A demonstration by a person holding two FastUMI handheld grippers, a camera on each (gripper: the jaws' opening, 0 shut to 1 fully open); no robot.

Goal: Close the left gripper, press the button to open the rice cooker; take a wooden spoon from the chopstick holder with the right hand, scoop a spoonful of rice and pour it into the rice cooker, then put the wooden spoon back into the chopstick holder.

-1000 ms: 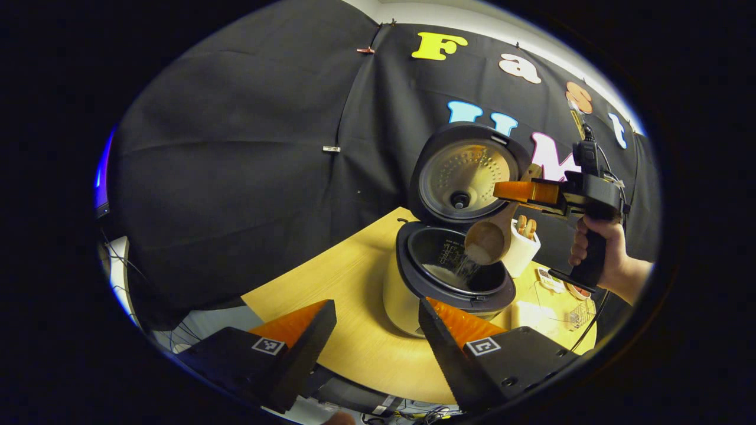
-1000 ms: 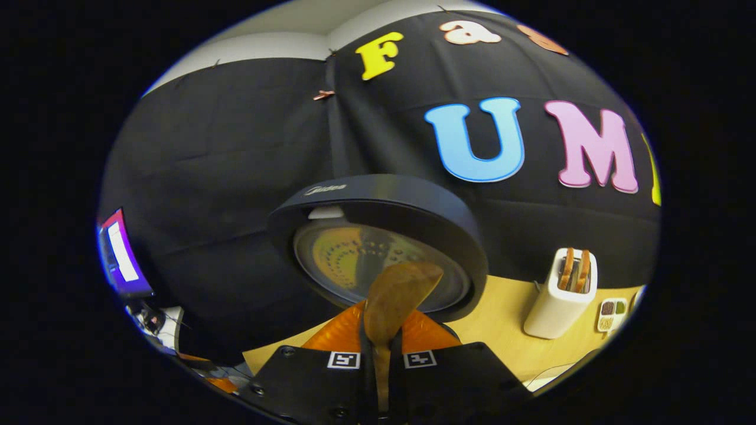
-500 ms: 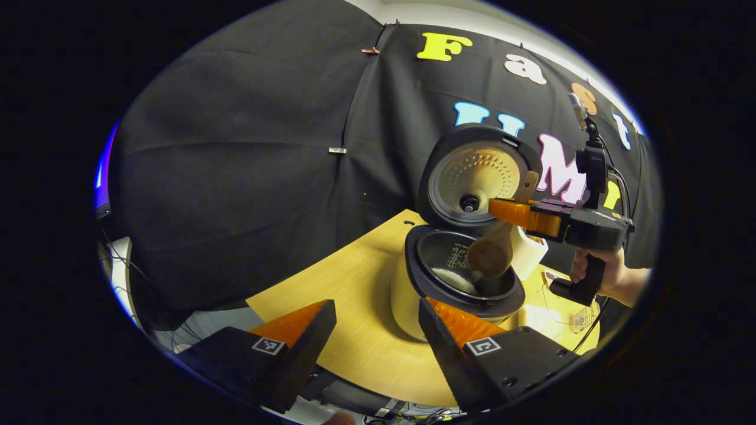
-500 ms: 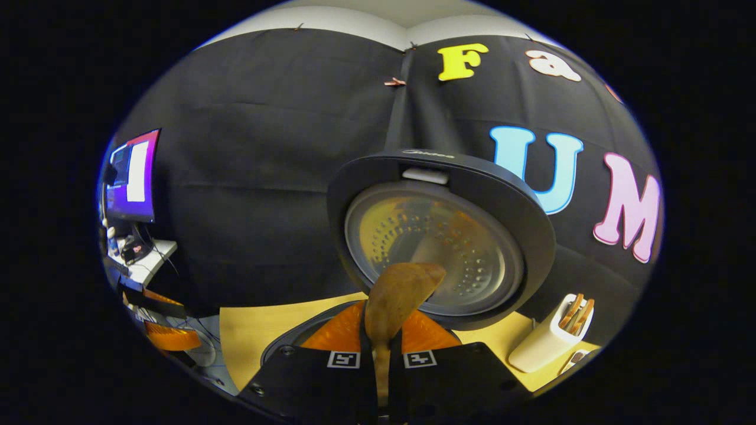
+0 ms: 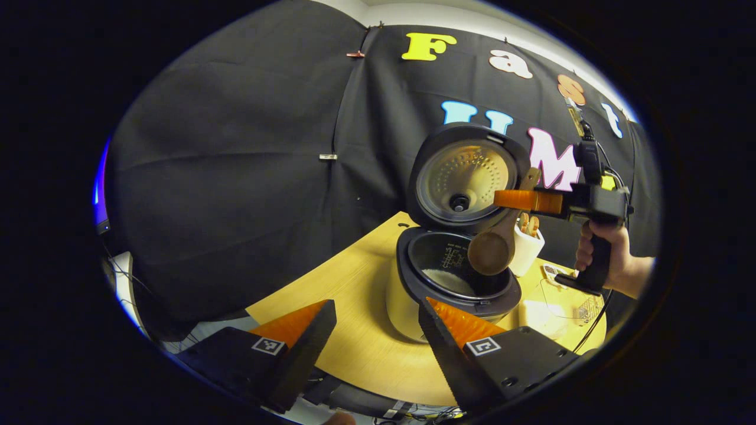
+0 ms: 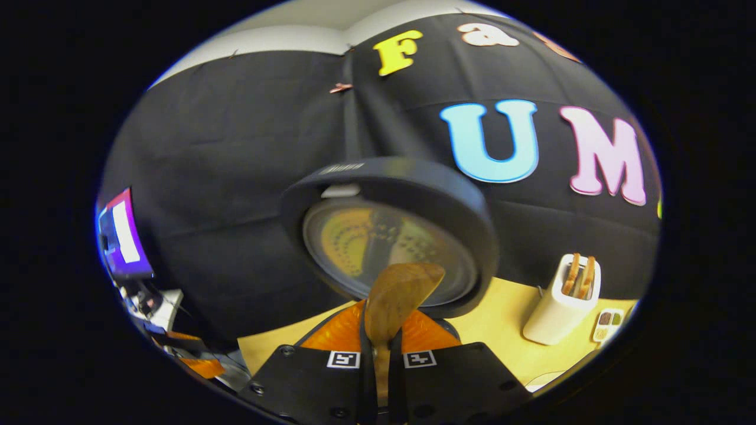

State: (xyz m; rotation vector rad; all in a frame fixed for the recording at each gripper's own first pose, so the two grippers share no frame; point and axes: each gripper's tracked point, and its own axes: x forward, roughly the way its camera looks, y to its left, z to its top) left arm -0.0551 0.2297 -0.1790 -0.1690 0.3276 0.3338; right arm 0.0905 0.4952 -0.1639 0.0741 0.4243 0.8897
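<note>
The cream rice cooker (image 5: 407,295) stands open on the wooden table, its dark lid (image 5: 466,174) raised and white rice lying in the inner pot (image 5: 452,277). The wooden spoon (image 5: 493,248) hangs bowl-down over the pot's right rim, with my right gripper (image 5: 528,200) shut on its handle. In the right gripper view the spoon (image 6: 393,298) rises between the fingers in front of the lid (image 6: 396,230). The white chopstick holder (image 5: 525,245) (image 6: 561,307) with wooden utensils stands to the cooker's right. My left gripper (image 5: 375,330) is open, low in front of the cooker.
A hand (image 5: 605,260) holds the right gripper's handle. A clear container (image 5: 555,310) sits on the table's (image 5: 354,330) right end, with a small seasoning dish (image 6: 608,324) past the holder. A lit screen (image 6: 121,239) stands far left.
Rice poured from the spoon into the pot a second ago. The stream has stopped, and the right gripper has lifted the spoon a little and swung rightward.
</note>
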